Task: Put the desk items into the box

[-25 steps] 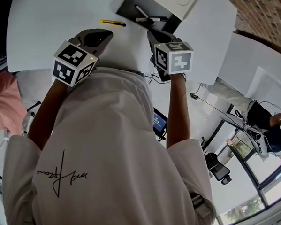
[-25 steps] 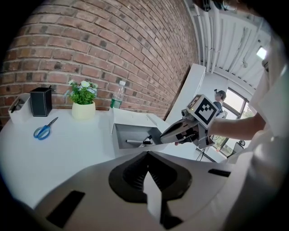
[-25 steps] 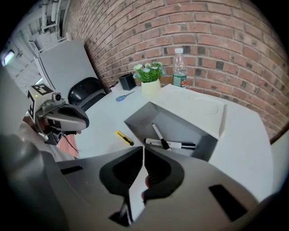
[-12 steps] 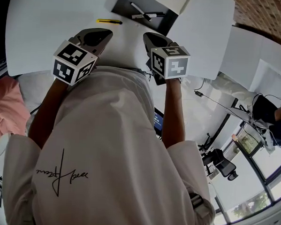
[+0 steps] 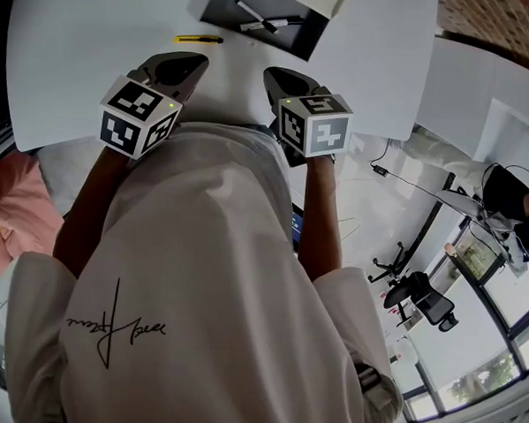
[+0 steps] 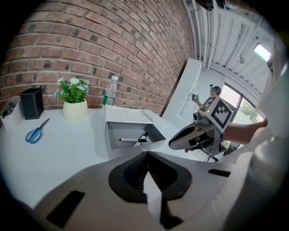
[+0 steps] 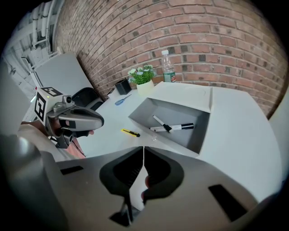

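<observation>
Both tools are held above the near edge of the white counter (image 5: 95, 73), side by side and apart from each other. The left tool (image 5: 198, 63) is seen closed in the left gripper view, its jaws meeting in a thin line with nothing between them. The right tool (image 5: 273, 75) is likewise closed in the right gripper view, its jaws pressed together and nothing gripped. Each tool is visible from the other's camera: the right tool (image 6: 174, 143) at the right of the left gripper view, the left tool (image 7: 100, 121) at the left of the right gripper view.

The grey open box (image 5: 296, 40) is placed on the counter beyond the tools, with its lid folded back. Two black-and-white markers (image 7: 176, 127) are seen lying crossed on its floor. A yellow utility knife (image 5: 199, 39) is left on the counter just beside the box, on its left in the head view, touched by neither tool.

Further back, blue scissors (image 6: 35, 133) are laid flat on the counter. Near the brick wall (image 6: 113, 40) a black holder (image 6: 31, 103), a pale pot of flowers (image 6: 74, 106) and a clear bottle (image 6: 109, 94) are stood upright in a row. The person's white shirt (image 5: 199, 282) is seen filling the lower part of the head view
</observation>
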Motion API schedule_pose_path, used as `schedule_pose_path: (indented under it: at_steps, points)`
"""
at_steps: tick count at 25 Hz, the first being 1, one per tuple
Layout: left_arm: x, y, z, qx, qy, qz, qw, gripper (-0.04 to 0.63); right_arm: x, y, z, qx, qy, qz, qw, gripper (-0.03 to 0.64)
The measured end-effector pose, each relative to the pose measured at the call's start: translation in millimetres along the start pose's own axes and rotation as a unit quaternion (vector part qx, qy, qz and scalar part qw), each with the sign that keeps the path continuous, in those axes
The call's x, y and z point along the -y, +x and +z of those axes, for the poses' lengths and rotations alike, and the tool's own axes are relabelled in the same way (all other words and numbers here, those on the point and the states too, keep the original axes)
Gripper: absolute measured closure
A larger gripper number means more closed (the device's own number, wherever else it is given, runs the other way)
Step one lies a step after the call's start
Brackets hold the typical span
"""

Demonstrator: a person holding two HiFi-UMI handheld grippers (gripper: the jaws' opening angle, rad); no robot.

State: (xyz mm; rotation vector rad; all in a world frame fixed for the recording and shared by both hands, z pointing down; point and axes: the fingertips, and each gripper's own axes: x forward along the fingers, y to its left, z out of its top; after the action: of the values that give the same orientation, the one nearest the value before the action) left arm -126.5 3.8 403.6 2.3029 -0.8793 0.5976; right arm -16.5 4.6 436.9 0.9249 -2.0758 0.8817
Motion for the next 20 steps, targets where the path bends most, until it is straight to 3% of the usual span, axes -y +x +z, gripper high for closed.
schedule_pose_path:
  at_steps: [5,10,16,20]
  points:
    - [0,1,-1,-0.008,0.006,0.001,1.0000,0.591,-7,-2,-5,0.007,0.016,0.005,1.000,0.586]
    - [-12,0,-4,-0.012,0.009,0.027,0.9995,0.591,-16,6,-5,0.013,0.034,0.020,0.999,0.586]
    - [-12,5,1,-0.013,0.003,0.018,0.9997,0.591,-26,5,-4,0.015,0.027,0.028,0.999,0.586]
    - [-12,11,-3,-0.028,0.041,0.022,0.9985,0.589,-23,0,-7,0.017,0.025,0.039,0.999,0.584]
